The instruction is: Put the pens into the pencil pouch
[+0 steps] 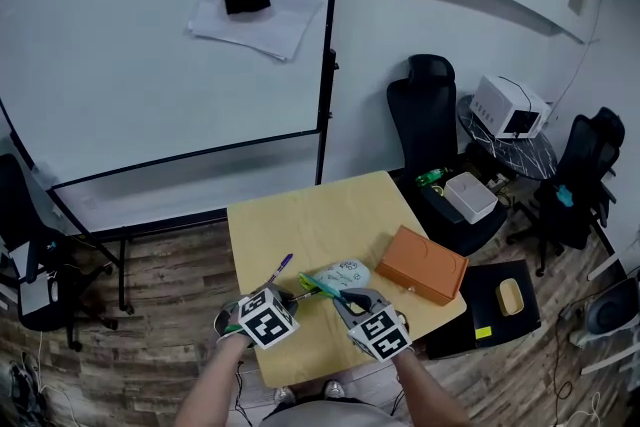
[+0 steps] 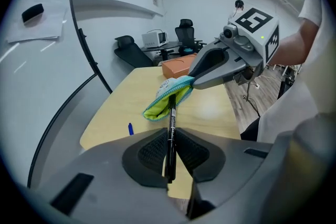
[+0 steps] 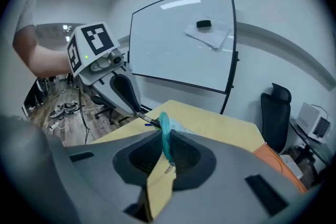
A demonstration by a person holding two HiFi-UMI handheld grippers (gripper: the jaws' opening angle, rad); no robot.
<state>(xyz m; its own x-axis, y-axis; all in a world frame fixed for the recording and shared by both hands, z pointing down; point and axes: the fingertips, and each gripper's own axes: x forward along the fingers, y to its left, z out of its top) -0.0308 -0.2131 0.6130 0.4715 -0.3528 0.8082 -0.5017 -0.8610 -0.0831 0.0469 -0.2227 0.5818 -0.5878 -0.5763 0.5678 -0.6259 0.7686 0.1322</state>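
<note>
Head view, and both grippers meet over the near edge of the pale wooden counter (image 1: 300,220), pencil pouch (image 1: 340,275) between them. The right gripper (image 3: 165,152) is clamped on the pouch's teal rim, holding it up by that edge. The left gripper (image 2: 170,153) is clenched on a black pen (image 2: 171,128), its far end right at the pouch's open mouth.

The job now looks like a straight feed. Keep the right gripper firm so the mouth gapes toward the pen, and drive the pen along its own length. I'd want it well inside the lining before the left jaws ease off; let go early and it could tip back out onto the counter. A blue pen (image 1: 281,267) lies on the counter just beside the left gripper, not yet bagged.

The pouch is soft and floppy: pale printed outside, teal zip edge, lime-green lining. The black pen is slim, with fine print along its barrel.
</note>
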